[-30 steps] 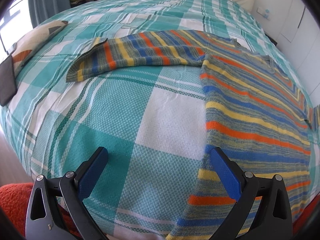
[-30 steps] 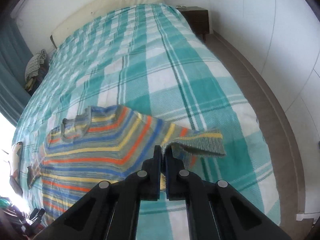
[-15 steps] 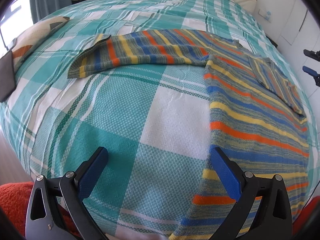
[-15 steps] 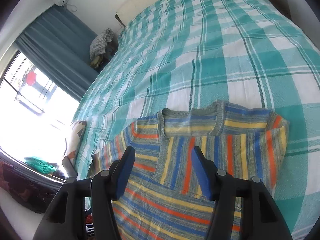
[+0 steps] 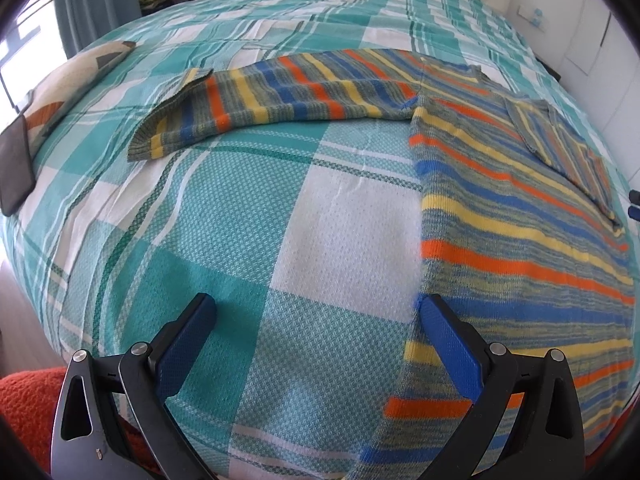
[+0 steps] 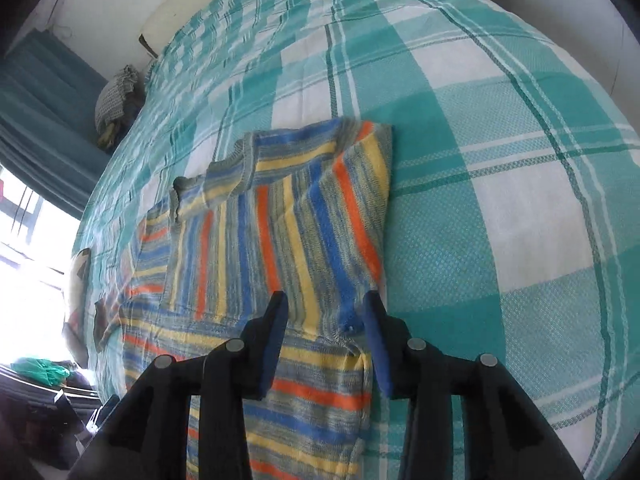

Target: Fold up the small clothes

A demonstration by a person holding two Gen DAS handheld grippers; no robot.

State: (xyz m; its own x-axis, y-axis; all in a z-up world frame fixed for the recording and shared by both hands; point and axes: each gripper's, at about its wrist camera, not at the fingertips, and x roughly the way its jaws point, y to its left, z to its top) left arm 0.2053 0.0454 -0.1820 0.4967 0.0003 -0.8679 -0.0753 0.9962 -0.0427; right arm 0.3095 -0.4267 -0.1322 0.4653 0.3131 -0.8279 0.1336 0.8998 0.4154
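A small striped sweater (image 5: 500, 216) in blue, orange, yellow and grey lies flat on the bed. One sleeve (image 5: 280, 96) stretches out to the left. The other sleeve (image 6: 288, 232) lies folded in over the body. My left gripper (image 5: 316, 312) is open and empty, low over the bedspread beside the sweater's left edge. My right gripper (image 6: 326, 304) is open and empty just above the folded sleeve's lower end. Its blue tips also show at the right edge of the left wrist view (image 5: 634, 204).
The bed is covered by a teal and white plaid bedspread (image 5: 248, 220). A patterned pillow (image 5: 76, 80) and a dark flat device (image 5: 16, 168) lie at its left edge. Crumpled clothes (image 6: 116, 96) sit near the curtain (image 6: 36, 92). An orange cloth (image 5: 28, 412) is below the left gripper.
My right gripper carried the right sleeve over the sweater's body, let it go and opened. It has since moved down close over the folded sleeve. The left gripper has stayed in place.
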